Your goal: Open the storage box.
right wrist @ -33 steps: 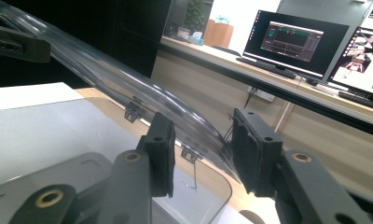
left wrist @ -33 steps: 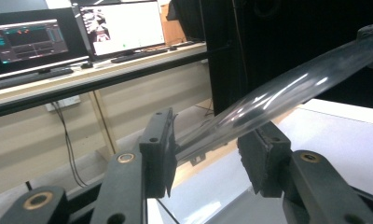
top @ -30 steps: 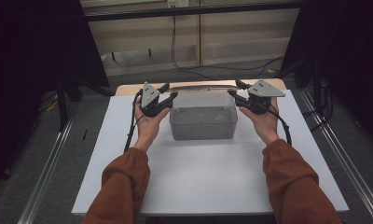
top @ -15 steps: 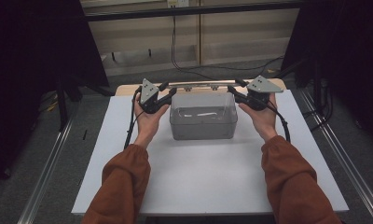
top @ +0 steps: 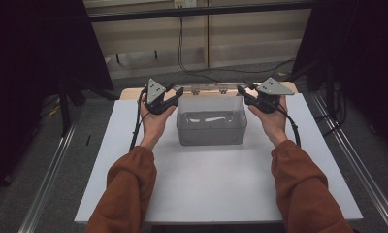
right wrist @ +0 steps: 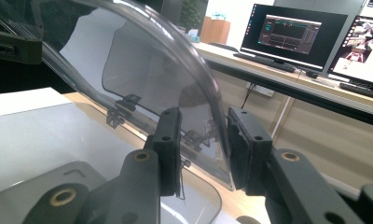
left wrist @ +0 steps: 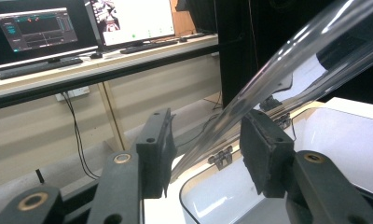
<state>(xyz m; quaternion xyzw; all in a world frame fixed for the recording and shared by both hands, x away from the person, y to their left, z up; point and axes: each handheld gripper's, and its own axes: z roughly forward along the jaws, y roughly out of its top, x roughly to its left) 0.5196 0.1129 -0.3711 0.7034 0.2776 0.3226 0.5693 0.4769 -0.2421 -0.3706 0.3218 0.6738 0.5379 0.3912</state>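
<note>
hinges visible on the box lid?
2. Both sit along the back edge of the clear box: one hinge left of centre, the other hinge right of centre. More may be hidden behind the raised lid.

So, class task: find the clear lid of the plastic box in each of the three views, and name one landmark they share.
High view: the clear lid stands raised along the box's far edge, between the two grippers.
Left gripper view: it slants from top right down between the jaws.
Right gripper view: its curved corner passes between the jaws.
Shared landmark: the hinges.
</note>
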